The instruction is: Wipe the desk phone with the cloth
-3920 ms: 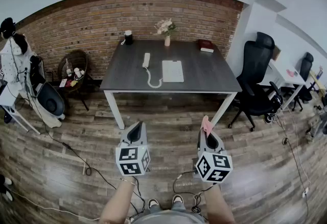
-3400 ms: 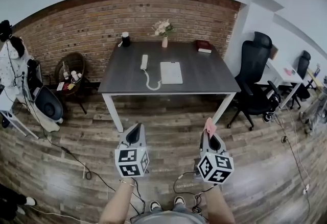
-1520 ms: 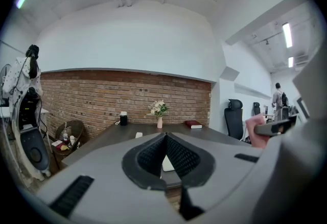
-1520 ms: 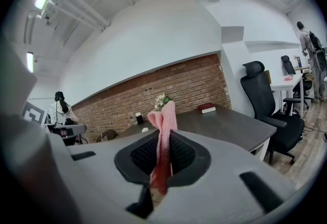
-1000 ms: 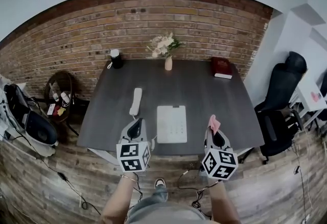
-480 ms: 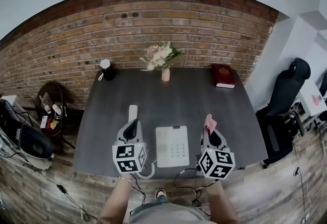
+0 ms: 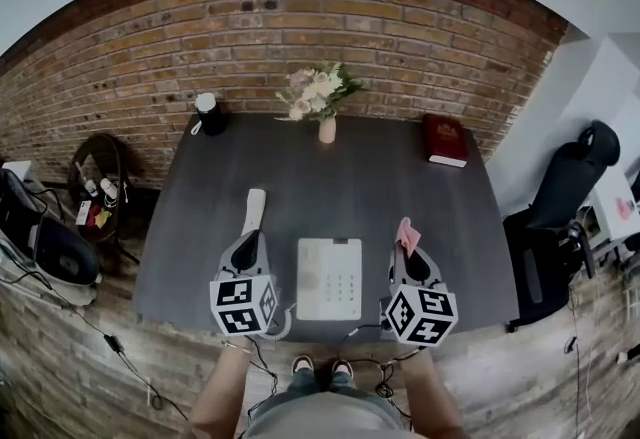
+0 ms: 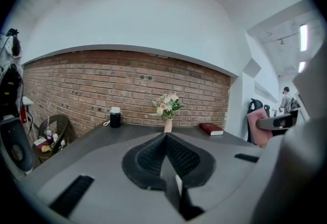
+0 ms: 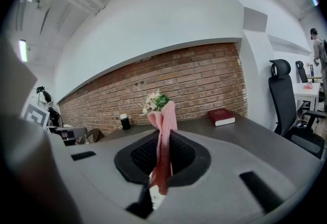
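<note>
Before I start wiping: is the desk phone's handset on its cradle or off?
Off. The handset lies on the desk, left of the phone base, apart from it, joined only by the coiled cord.

— That desk (image 7: 400, 177) is matt, dark wood grain. The phone (image 7: 330, 277) on it?
— Smooth white plastic. The cloth (image 9: 164, 131) is ribbed pink knit; the wall (image 7: 300, 27) behind the desk, rough brick.

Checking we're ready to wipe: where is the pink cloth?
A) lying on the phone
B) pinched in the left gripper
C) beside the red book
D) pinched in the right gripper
D: the pink cloth stands pinched between the right gripper's jaws; the left gripper holds nothing.
</note>
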